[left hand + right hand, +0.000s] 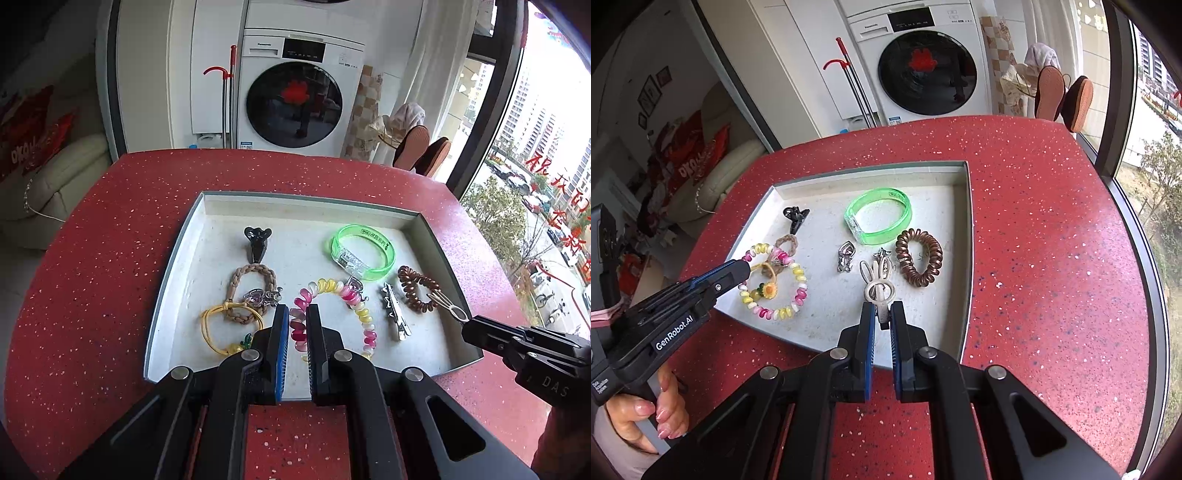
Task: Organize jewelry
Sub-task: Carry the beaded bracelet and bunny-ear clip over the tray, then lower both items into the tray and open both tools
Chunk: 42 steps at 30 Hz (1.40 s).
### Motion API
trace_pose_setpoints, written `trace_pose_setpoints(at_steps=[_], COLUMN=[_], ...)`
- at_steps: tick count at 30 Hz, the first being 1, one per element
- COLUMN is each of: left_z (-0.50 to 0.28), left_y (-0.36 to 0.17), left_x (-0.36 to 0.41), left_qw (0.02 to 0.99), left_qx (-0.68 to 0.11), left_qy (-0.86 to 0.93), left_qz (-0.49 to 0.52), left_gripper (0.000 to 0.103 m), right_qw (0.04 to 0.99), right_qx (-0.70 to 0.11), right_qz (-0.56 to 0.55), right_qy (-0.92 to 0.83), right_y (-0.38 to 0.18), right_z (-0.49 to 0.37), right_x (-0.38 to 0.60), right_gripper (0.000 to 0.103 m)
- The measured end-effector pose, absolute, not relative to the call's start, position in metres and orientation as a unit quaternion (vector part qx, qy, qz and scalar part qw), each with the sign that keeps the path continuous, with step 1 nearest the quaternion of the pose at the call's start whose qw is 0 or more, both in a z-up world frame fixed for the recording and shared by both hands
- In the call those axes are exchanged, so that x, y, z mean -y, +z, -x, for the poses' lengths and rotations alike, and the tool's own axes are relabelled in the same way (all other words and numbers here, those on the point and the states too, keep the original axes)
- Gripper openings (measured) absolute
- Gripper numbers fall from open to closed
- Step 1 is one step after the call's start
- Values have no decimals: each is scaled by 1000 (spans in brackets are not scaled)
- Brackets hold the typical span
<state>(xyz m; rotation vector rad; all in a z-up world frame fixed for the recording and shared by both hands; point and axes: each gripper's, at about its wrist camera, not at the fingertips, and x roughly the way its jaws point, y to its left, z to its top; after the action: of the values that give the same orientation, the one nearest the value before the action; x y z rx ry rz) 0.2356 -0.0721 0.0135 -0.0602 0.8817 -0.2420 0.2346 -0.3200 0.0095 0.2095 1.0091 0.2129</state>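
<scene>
A white tray (pixel 314 210) with a grey rim lies on the red speckled table (pixel 110 258). My left gripper (pixel 298 310) is shut on a pink, yellow and white spiral bracelet (pixel 364 321) at the tray's near left; the right wrist view shows the same bracelet (pixel 798 273) at the tip of the left gripper (pixel 748 267). My right gripper (pixel 882 308) is shut on a cream bunny-shaped hair clip (pixel 881 284) over the tray's near right. From the left wrist view, the right gripper (pixel 466 326) holds that clip (pixel 448 306) beside a brown spiral hair tie (pixel 417 290).
Also in the tray: a green bangle (pixel 364 254), a black claw clip (pixel 257 243), a braided tie (pixel 253 291), a yellow cord tie (pixel 229 328) and a silver clip (pixel 395 314). A washing machine (pixel 295 92) stands behind the table. A hand (pixel 665 413) holds the left gripper.
</scene>
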Motion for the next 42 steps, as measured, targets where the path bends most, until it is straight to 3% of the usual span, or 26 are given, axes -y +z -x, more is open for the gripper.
trace_pose_setpoints(at_steps=[29, 32, 34, 42], left_z=[-268, -267, -266, -261], left_y=[-31, -31, -30, -18], left_x=[97, 97, 95, 97], left_qw=[885, 885, 887, 895], left_qx=[-453, -454, -451, -434], left_qy=[-77, -75, -73, -75], left_qz=[-73, -75, -73, -67], left_gripper=[27, 27, 27, 27], right_qw=[850, 849, 853, 861], right_qx=[-516, -515, -508, -490], right_qz=[-71, -78, -81, -94], right_qy=[83, 90, 94, 99], right_y=[-30, -28, -24, -9], right_z=[-270, -269, -267, -260], right_x=[308, 308, 308, 312], right_gripper=[11, 23, 42, 43])
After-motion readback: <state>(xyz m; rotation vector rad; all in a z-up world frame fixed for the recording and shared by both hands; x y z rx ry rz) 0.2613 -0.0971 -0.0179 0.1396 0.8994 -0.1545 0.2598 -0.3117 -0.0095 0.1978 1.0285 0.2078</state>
